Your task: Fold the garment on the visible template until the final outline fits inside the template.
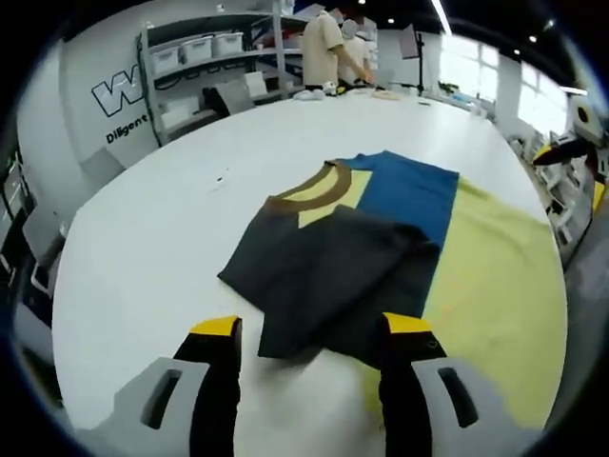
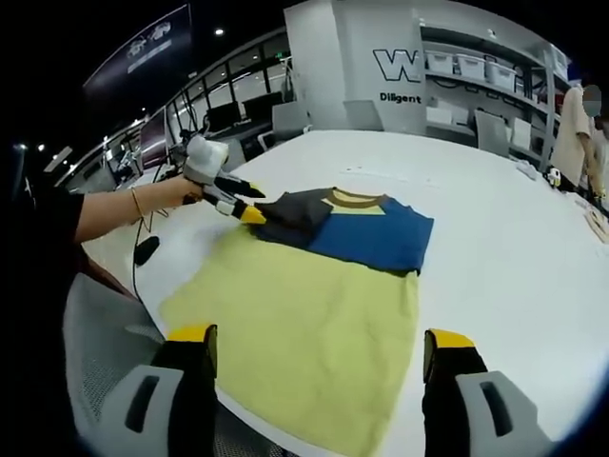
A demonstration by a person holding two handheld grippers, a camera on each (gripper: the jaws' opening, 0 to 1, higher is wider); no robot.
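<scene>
Shirt (image 2: 347, 228) lies partly folded on the yellow template (image 2: 304, 333), mid bench (image 1: 143, 248). Left tool (image 2: 249, 213) is at its dark sleeve edge, grip unclear. Right tool (image 2: 319, 347) gapes wide, empty. Bare bench all around.

Left gripper view looks close over the garment (image 1: 352, 257); right gripper view faces it from farther back, opposite side.
</scene>
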